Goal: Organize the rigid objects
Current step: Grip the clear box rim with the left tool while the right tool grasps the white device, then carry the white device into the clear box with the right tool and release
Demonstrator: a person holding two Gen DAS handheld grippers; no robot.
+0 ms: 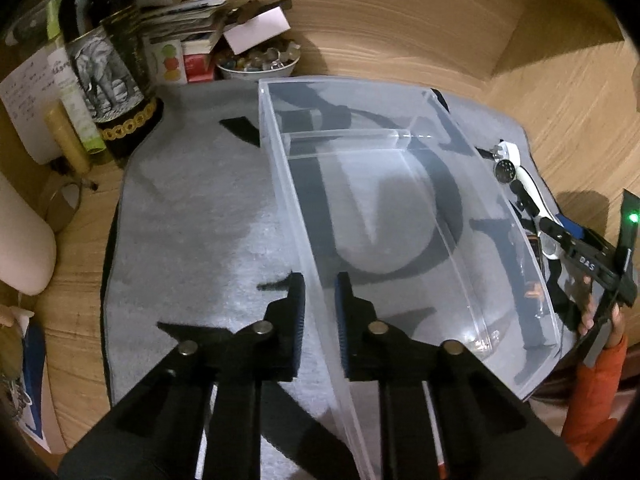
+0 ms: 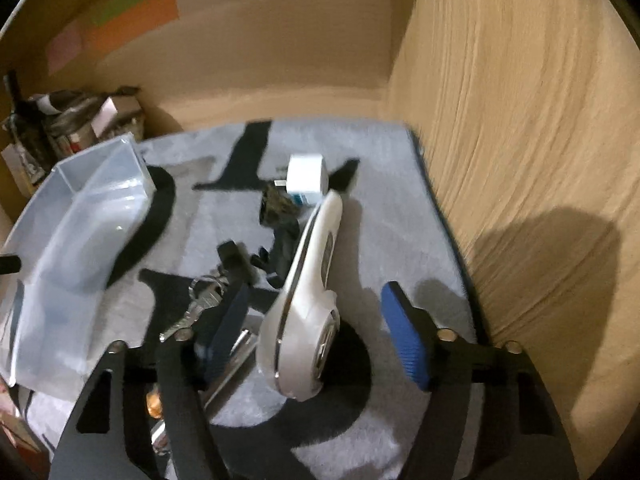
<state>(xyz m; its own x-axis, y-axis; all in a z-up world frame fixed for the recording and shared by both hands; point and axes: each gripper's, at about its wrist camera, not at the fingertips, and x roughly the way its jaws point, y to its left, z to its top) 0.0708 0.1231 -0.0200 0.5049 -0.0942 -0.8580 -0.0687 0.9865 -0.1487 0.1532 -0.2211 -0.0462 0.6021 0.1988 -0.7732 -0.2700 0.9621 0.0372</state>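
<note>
Two black hand-held tongs work over a grey fleece mat with black markings (image 1: 192, 208) spread on a light wooden bench (image 1: 400, 20). The left tongs (image 1: 320, 312) straddle the near long wall of a clear rectangular plastic bin (image 1: 400, 208), one blue-padded finger outside it and one inside; whether the pads press the wall or stand just clear of it cannot be told. The bin sits on the mat, has a clear divider across its far end, and holds nothing that can be made out.

The right tongs (image 2: 312, 336) are spread wide, their fingers on either side of the round head of a white handheld gadget with a long tapering handle (image 2: 308, 292), not touching it. The gadget lies on the mat to the right of the bin, its handle pointing away. Just beyond its tip sits a small white plug adapter (image 2: 306, 178). To its left lie a bunch of silver keys on a ring (image 2: 200, 300) and some small black items, too blurred to name.

At the bench's far left corner stand a tin printed with an elephant (image 1: 108, 68), stacked papers and boxes, and a small white bowl of mixed trinkets (image 1: 260, 60).
</note>
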